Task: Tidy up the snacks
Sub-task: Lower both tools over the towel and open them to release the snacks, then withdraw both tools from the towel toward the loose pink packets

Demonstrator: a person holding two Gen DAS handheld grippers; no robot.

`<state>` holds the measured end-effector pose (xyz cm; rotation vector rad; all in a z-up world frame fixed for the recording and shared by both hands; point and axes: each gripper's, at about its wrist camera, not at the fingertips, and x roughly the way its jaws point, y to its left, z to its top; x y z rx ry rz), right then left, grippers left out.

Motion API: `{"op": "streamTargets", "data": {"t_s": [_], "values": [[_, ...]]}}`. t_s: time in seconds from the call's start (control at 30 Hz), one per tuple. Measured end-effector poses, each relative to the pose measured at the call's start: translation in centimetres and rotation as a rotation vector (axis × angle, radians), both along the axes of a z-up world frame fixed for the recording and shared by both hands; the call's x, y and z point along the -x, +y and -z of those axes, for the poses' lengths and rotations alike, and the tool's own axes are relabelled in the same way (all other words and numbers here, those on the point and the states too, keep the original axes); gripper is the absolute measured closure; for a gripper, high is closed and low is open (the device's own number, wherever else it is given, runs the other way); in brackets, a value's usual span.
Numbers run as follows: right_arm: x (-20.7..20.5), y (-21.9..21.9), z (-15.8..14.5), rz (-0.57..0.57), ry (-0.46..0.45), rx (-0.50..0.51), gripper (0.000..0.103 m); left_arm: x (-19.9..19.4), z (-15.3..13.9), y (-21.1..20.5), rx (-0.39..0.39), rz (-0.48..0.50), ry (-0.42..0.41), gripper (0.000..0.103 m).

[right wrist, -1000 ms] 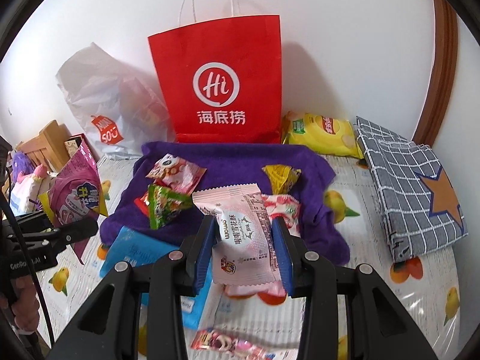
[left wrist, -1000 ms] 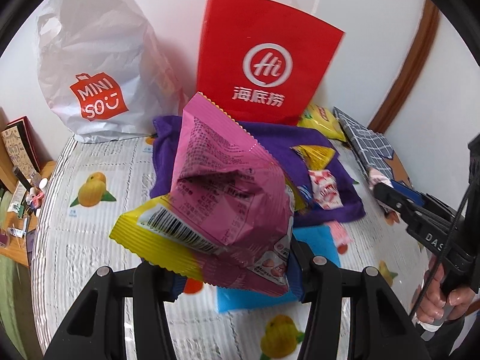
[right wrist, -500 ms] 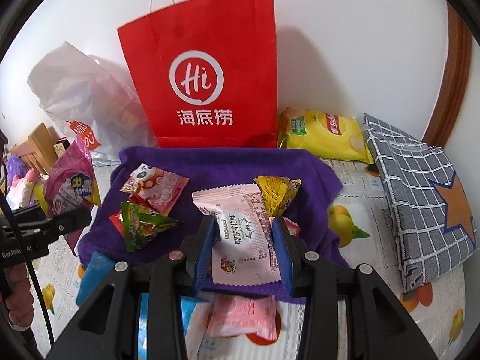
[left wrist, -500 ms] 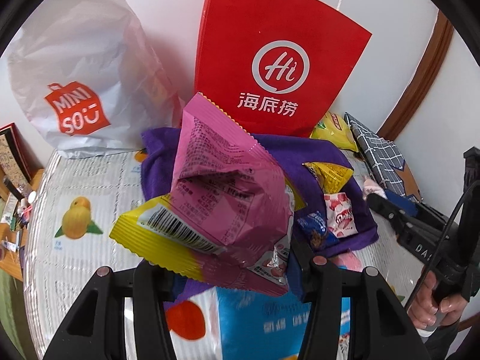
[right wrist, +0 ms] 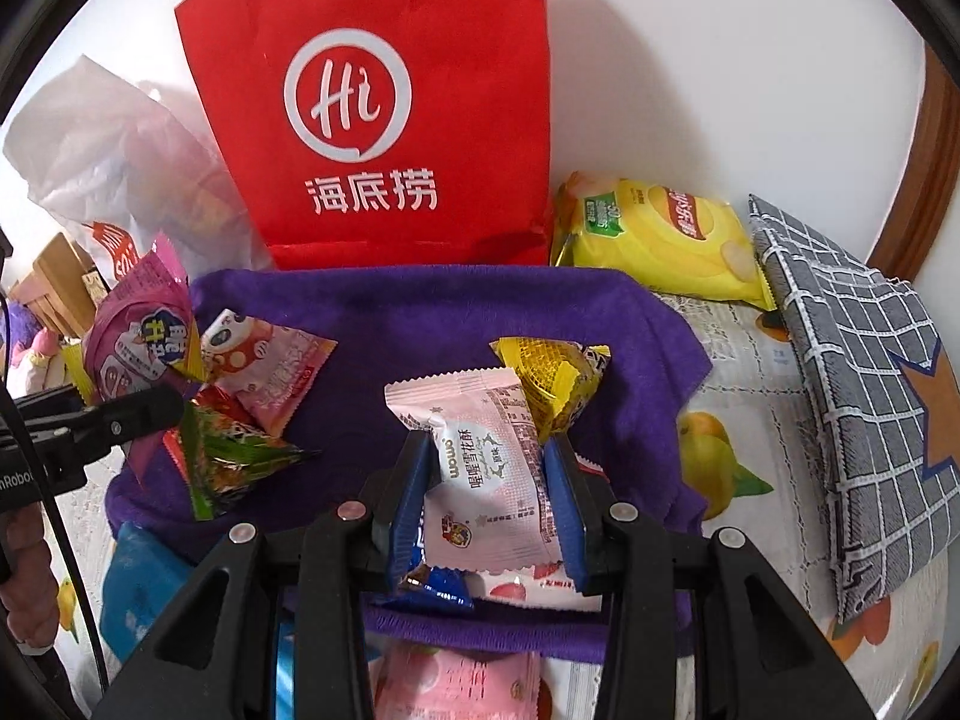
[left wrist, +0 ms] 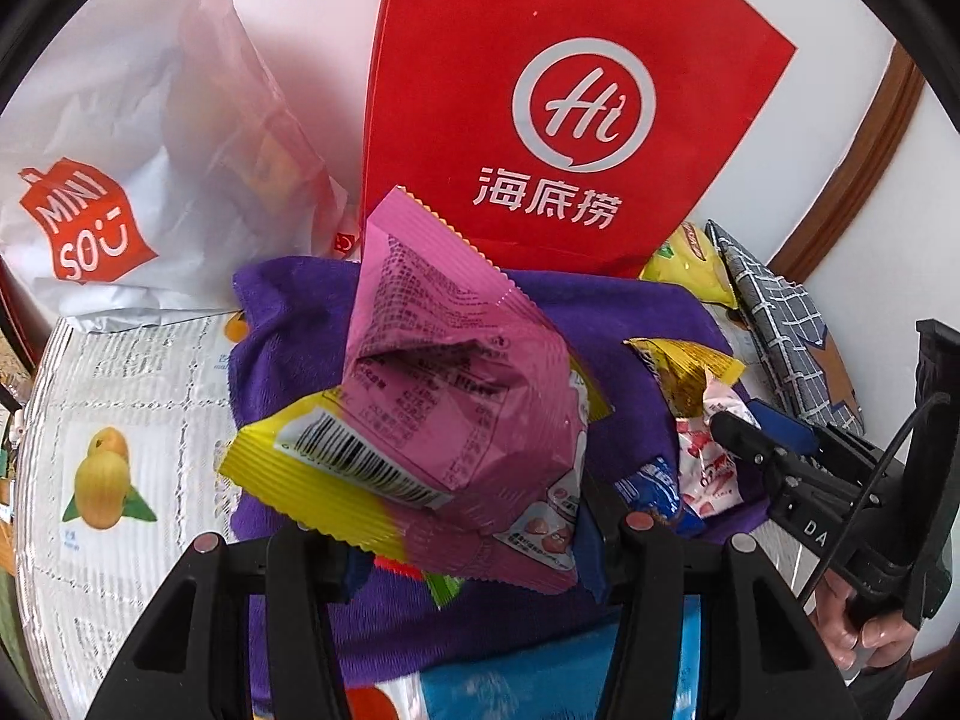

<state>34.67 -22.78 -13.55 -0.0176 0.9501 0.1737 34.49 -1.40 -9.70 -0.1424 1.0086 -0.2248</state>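
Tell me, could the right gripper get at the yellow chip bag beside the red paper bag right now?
Probably not yet: the right gripper is shut on a pale pink snack packet. The path to the yellow chip bag looks clear.

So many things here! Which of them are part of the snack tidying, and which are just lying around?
Part of the job:
- pink bag in the left claw
- pale packet in the right claw
- purple towel with loose snacks
- chips bag

Lying about:
- red bag
- white bag
- checked cloth
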Motion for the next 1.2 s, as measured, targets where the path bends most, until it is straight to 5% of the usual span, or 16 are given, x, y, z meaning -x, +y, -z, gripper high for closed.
{"op": "streamTargets", "data": {"t_s": [0.53, 0.6, 0.7, 1.2], "values": [[-0.9, 0.1, 1.2, -0.008, 0.021, 0.013, 0.064, -1.2, 1.4, -1.0, -0.003, 0.009, 0.027, 0.052], [-0.6, 0.2, 0.8, -0.015, 0.015, 0.018, 0.062, -1.2, 1.4, -1.1, -0.006, 0.005, 0.031, 0.045], [0.0, 0.3, 0.0, -0.019, -0.006, 0.028, 0.053, -0.8, 0.8, -1.2, -0.023, 0.003, 0.012, 0.03], [6.9, -1.7, -5.7, 0.069, -0.096, 0.062, 0.02, 6.0, -3.3, -0.8, -0.105, -0.107, -0.076, 0.018]]}}
